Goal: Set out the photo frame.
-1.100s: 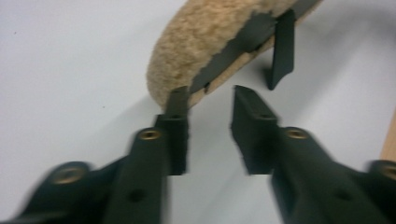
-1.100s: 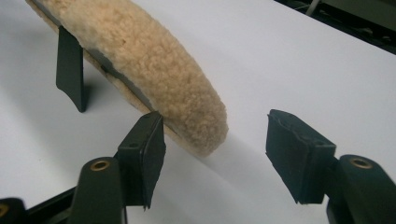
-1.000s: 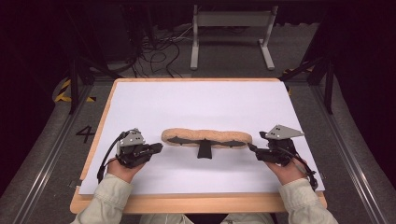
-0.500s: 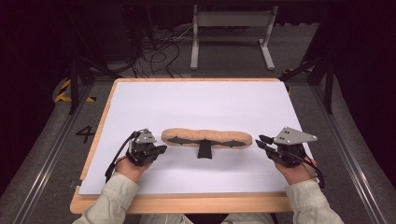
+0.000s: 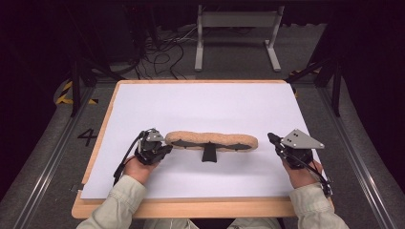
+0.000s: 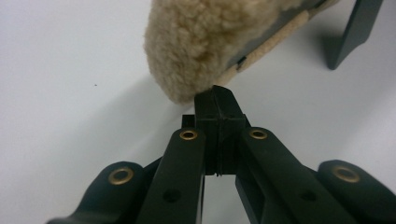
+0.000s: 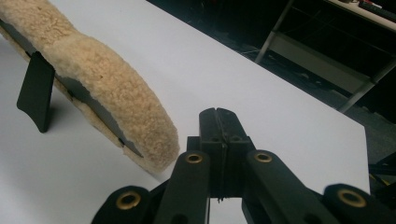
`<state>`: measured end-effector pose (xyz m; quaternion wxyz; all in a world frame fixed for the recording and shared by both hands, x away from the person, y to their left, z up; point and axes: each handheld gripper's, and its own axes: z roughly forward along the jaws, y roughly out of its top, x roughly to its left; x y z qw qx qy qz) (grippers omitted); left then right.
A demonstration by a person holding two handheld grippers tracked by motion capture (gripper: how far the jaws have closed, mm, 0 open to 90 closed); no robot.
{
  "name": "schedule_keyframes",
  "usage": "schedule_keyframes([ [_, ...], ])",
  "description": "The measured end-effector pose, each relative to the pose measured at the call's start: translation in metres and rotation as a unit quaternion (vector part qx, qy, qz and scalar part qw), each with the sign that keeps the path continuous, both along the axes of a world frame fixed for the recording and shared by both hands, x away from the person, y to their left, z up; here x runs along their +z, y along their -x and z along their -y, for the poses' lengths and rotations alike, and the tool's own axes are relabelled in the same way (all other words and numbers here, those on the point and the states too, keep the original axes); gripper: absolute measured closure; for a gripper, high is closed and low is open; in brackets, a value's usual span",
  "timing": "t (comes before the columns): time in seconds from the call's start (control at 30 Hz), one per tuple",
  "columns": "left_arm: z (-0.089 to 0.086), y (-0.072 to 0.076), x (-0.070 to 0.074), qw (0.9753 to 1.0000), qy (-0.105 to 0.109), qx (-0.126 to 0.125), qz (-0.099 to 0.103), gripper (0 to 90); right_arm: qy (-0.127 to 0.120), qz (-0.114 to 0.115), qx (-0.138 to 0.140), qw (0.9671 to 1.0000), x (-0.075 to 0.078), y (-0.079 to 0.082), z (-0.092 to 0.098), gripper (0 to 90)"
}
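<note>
On the white bench (image 5: 200, 109), near its front edge, lies a long tan fleecy pad (image 5: 211, 140), woolly on top with a dark flat underside and a black tab (image 5: 208, 153) projecting toward the person. Left tongs (image 5: 164, 149): jaws pressed together, empty, tips at the pad's rounded left end. Right tongs (image 5: 272, 139): jaws together, empty, apart from the pad's right end.

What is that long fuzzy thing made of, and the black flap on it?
The long fuzzy thing looks like tan fleece or sheepskin: curly, matte pile, with a dark smooth lining. The black flap looks like stiff matte plastic or rubber; I cannot tell which.
</note>
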<state>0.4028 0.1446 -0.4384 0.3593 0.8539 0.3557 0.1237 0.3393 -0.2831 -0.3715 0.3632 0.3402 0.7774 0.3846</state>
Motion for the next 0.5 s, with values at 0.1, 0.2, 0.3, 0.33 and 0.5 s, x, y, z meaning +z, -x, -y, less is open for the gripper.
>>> schedule_keyframes([
  [0.1, 0.0024, -0.0031, -0.0011, 1.0, -0.005, 0.002, 0.002, 90.0, 0.0, -0.001, -0.001, 1.0, -0.0006, -0.0005, -0.0003, 90.0],
  [0.2, 0.005, -0.0053, -0.0015, 0.9999, -0.011, 0.006, 0.008, 90.0, -0.001, 0.001, -0.001, 1.0, -0.0009, -0.0006, -0.0005, 90.0],
  [0.3, 0.0057, -0.008, -0.0021, 0.9999, -0.007, 0.012, 0.01, 90.0, -0.002, -0.003, -0.002, 1.0, -0.0019, -0.0011, -0.0003, 90.0],
  [0.33, 0.0063, -0.0096, -0.0023, 0.9998, -0.005, 0.015, 0.011, 90.0, -0.004, -0.004, -0.002, 1.0, -0.0024, -0.0017, -0.0001, 90.0],
  [0.5, 0.0078, -0.0112, -0.0028, 0.9998, -0.006, 0.013, 0.01, 90.0, -0.021, -0.031, 0.007, 0.9993, -0.0074, -0.0095, 0.0004, 90.0],
])
